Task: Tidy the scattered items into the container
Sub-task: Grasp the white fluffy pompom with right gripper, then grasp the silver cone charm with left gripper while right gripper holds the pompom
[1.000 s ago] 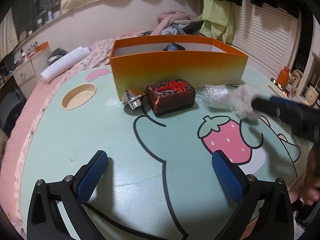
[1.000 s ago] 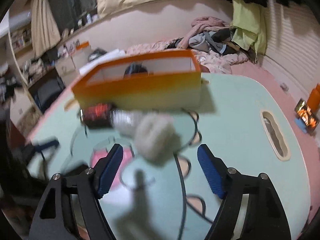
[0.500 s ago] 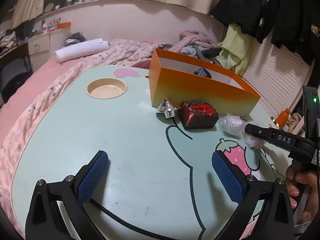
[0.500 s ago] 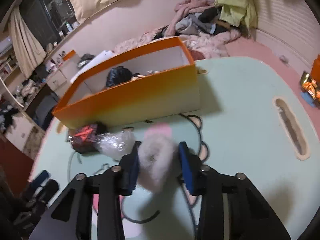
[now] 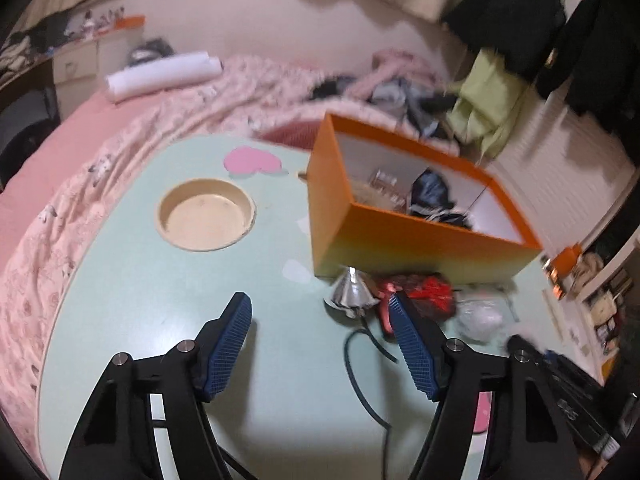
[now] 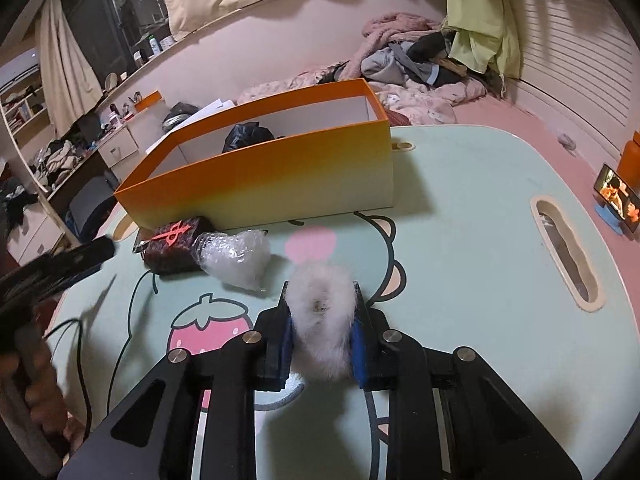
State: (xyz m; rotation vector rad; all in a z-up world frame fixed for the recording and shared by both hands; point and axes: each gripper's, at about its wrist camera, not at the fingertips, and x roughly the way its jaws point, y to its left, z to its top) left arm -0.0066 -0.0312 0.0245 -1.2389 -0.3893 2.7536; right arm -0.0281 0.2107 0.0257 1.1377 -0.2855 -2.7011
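My right gripper (image 6: 322, 312) is shut on a white fluffy ball (image 6: 322, 320), held just above the table. The orange container (image 6: 256, 184) stands beyond it with a dark bag (image 6: 248, 136) inside; it also shows in the left wrist view (image 5: 420, 216). In front of the container lie a dark red box (image 6: 174, 246), a bubble-wrap bundle (image 6: 236, 258) and a silver funnel (image 5: 352, 294). My left gripper (image 5: 320, 344) is open and empty above the table, left of the funnel, with the dark red box (image 5: 428, 294) partly behind its right finger.
The mint-green cartoon table (image 6: 460, 208) has a round cup recess (image 5: 206, 220) and an oval slot (image 6: 566, 264). A phone (image 6: 618, 200) stands off the right edge. A pink bed with clothes (image 6: 416, 64) lies behind. A black cord (image 5: 364, 376) lies on the table.
My right gripper closed on the fluffy ball and drew it back from the container. My left gripper moved forward, closer to the funnel and red box, its fingers narrower.
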